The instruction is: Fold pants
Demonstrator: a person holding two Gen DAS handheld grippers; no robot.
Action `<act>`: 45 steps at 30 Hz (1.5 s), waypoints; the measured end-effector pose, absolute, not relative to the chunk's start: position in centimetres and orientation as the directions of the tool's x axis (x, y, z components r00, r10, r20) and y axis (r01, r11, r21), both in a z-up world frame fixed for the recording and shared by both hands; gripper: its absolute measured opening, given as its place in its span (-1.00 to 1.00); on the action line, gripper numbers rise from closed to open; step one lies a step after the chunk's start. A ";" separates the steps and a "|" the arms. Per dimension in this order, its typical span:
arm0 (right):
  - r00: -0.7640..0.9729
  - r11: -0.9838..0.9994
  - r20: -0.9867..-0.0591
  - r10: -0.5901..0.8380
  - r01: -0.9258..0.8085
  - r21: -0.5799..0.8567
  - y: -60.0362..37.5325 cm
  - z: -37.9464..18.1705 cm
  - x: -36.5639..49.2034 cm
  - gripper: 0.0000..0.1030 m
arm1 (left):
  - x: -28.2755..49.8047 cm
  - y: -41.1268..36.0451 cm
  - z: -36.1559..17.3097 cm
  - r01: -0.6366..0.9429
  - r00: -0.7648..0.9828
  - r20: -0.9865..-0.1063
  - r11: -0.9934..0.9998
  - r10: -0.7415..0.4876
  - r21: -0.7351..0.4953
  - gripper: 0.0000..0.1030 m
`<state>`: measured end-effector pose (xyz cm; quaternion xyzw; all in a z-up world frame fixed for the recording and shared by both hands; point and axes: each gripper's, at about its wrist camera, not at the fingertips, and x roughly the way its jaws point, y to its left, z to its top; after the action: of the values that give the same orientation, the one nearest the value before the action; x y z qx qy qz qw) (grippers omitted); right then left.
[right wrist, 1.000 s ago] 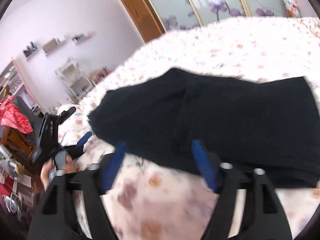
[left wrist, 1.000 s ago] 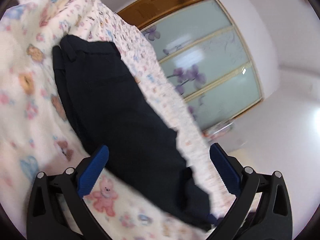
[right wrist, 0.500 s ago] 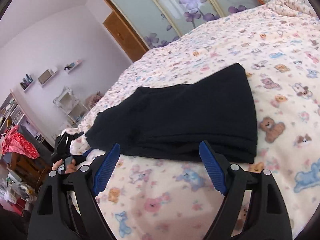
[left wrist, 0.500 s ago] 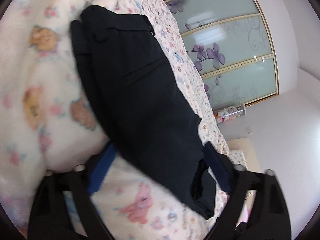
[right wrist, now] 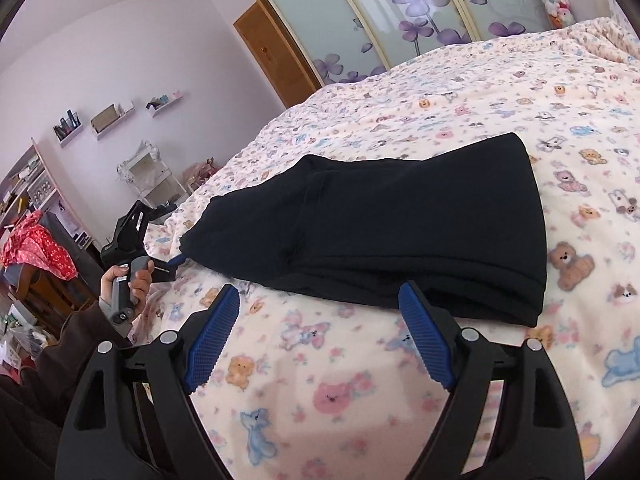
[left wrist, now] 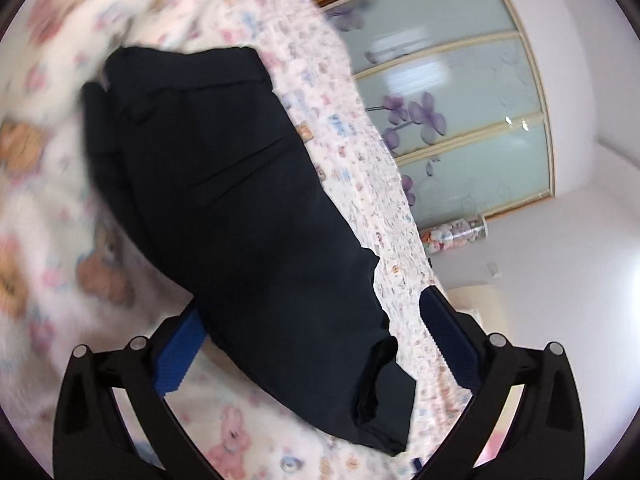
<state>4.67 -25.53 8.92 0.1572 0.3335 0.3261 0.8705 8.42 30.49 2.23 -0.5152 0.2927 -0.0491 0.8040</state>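
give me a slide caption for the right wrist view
Folded dark navy pants lie on the teddy-bear print fleece blanket, with the open right gripper hovering short of their near edge.

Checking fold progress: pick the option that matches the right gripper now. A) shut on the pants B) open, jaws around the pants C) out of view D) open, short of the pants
D: the right gripper has its jaws spread over bare blanket, with the pants lying just beyond the tips.

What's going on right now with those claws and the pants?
Left claw open, straddling pants end. Right claw open, clear of them. Pants folded, flat on blanket. Nothing blocking.
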 end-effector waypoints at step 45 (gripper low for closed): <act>0.725 0.624 -0.250 0.641 -0.304 0.720 -34.8 11.0 4.5 0.67 | 14.0 15.9 17.4 -0.260 0.805 -0.593 0.906 0.012 -0.334 -0.72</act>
<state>4.46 -34.82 10.95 0.3367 0.2505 0.2730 0.8656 14.01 15.88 17.42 -0.2038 0.3037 0.0731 0.9278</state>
